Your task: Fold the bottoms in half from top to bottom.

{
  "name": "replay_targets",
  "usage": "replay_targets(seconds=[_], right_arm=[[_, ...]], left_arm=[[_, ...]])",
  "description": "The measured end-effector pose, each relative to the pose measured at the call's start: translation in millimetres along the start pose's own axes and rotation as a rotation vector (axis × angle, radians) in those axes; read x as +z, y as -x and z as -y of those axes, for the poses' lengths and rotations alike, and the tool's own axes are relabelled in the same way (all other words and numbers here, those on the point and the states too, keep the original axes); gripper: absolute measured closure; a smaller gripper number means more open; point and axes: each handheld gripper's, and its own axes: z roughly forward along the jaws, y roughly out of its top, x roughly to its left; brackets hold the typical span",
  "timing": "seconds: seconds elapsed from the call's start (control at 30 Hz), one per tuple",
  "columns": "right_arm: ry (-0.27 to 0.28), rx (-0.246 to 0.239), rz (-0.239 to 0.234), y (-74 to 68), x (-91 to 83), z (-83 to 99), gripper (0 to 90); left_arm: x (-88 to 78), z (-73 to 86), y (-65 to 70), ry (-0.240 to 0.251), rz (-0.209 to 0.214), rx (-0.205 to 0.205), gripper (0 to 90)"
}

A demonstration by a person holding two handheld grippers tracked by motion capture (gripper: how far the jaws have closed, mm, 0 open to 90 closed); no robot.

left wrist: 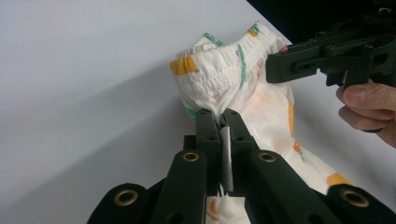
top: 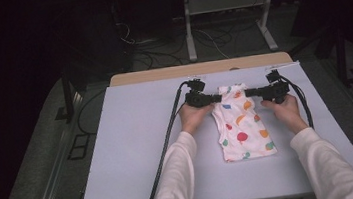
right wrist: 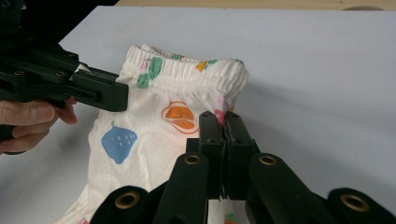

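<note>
White cotton shorts (top: 241, 122) with fruit prints lie on the grey table (top: 133, 134), and both the left gripper (top: 214, 97) and the right gripper (top: 250, 92) are closed on the elastic waistband, so lift evenly, keeping it taut.

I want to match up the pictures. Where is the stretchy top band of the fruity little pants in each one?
High view: the waistband is at the garment's far end, between the left gripper and right gripper.
Left gripper view: upper middle.
Right gripper view: upper middle.
Shared landmark: the table.
</note>
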Motion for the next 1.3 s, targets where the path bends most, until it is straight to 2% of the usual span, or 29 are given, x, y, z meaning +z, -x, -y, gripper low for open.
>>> replay_targets(seconds=[0.53,1.0,1.13,1.3], right_arm=[[0.012,-0.052,-0.012,-12.1,-10.7,3.4,86.8],[0.03,-0.071,-0.029,-21.4,-22.9,14.7,86.8],[0.032,-0.092,-0.028,-24.9,-28.0,18.9,86.8],[0.026,-0.099,-0.025,-26.0,-31.1,26.3,86.8]], left_arm=[[-14.0,10.8,6.5,0.031,0.031,0.021,87.1],[-22.1,19.8,17.3,0.048,0.057,0.059,87.1],[-22.8,24.1,20.9,0.057,0.068,0.061,87.1],[-23.3,31.2,27.1,0.05,0.078,0.077,87.0]])
